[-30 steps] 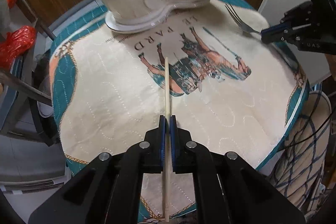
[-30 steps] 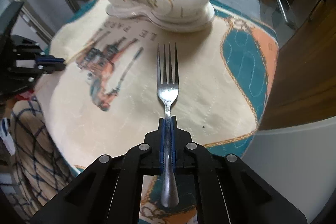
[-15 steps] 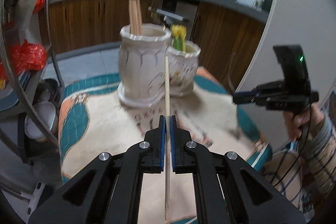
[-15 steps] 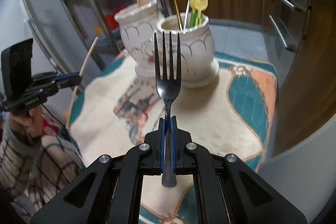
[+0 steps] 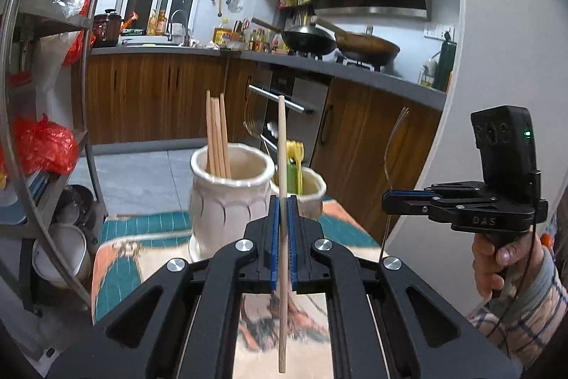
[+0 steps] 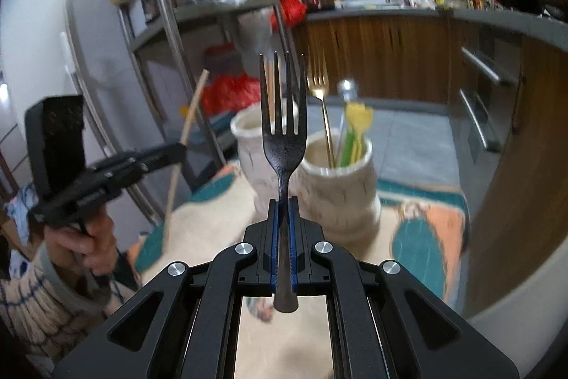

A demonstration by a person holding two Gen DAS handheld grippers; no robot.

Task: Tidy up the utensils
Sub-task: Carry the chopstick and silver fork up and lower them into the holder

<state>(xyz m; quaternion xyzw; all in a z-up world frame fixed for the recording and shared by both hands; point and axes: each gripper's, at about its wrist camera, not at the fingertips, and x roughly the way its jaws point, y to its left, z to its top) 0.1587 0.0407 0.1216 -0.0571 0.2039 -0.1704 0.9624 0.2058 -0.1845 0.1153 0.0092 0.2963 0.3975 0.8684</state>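
Observation:
My left gripper (image 5: 283,201) is shut on a wooden chopstick (image 5: 282,148) and holds it upright above the table. Beyond it stands a white ceramic holder (image 5: 227,201) with three chopsticks (image 5: 216,137), and behind that a second white holder (image 5: 307,190) with yellow and green utensils. My right gripper (image 6: 283,205) is shut on a metal fork (image 6: 283,130), tines up. In the right wrist view the second holder (image 6: 337,187) holds a gold fork (image 6: 321,102) and other utensils. The right gripper also shows in the left wrist view (image 5: 387,201), the left one in the right wrist view (image 6: 181,150).
The holders stand on a round table with a cream, teal and orange cloth (image 5: 120,258). A metal shelf rack (image 5: 42,95) with bags stands at the left. Kitchen cabinets (image 5: 152,95), an oven and a white wall (image 5: 472,41) lie behind and to the right.
Both grippers have lifted their utensils off the cloth and tipped them upright. The views swung from the table top to the holders and the kitchen behind.

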